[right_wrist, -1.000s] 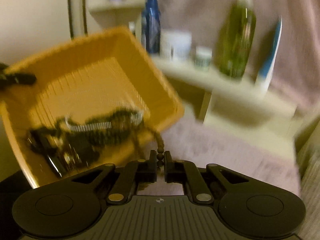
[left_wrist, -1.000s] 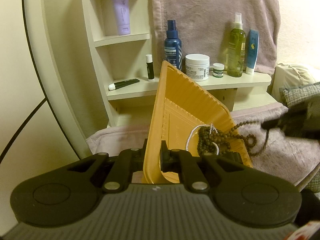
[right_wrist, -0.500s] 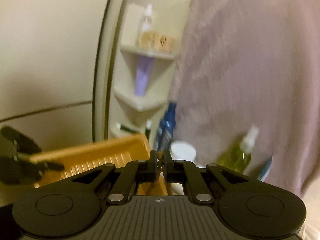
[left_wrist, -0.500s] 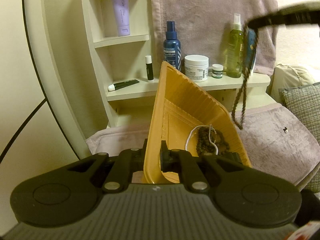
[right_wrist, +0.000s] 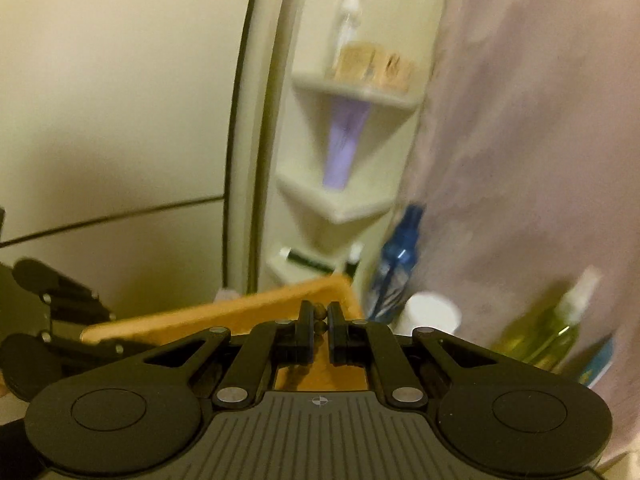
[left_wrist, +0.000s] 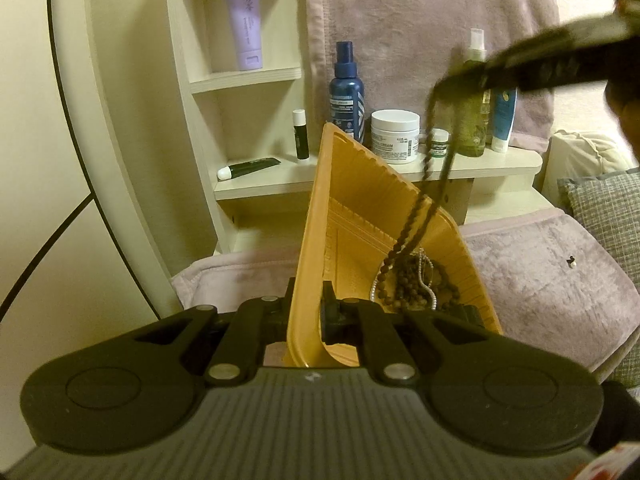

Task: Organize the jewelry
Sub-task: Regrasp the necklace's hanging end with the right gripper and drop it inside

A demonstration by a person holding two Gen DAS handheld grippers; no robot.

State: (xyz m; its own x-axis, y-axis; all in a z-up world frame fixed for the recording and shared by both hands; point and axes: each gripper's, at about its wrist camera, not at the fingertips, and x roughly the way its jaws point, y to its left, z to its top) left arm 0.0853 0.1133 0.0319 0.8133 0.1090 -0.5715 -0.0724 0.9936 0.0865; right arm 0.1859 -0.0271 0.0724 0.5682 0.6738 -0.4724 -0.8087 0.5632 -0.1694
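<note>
The left gripper (left_wrist: 306,312) is clamped on the near rim of an orange plastic tray (left_wrist: 360,208), one finger outside the wall and one inside, holding the tray tilted steeply on edge above a mauve towel (left_wrist: 532,276). A tangle of brown bead strands and a thin silver chain (left_wrist: 420,280) lies piled in the tray's lower corner.

At upper right in the left wrist view, the right gripper (left_wrist: 444,84) appears blurred, its fingers pressed together on a brown bead necklace (left_wrist: 416,216) that hangs down in a long loop to the pile in the tray. The right wrist view shows a bead pinched between the nearly closed fingertips (right_wrist: 306,320).

Behind, a cream shelf (left_wrist: 500,160) carries a blue spray bottle (left_wrist: 346,92), a white cream jar (left_wrist: 395,136), a green spray bottle (left_wrist: 472,120) and a lavender tube (left_wrist: 244,24).
</note>
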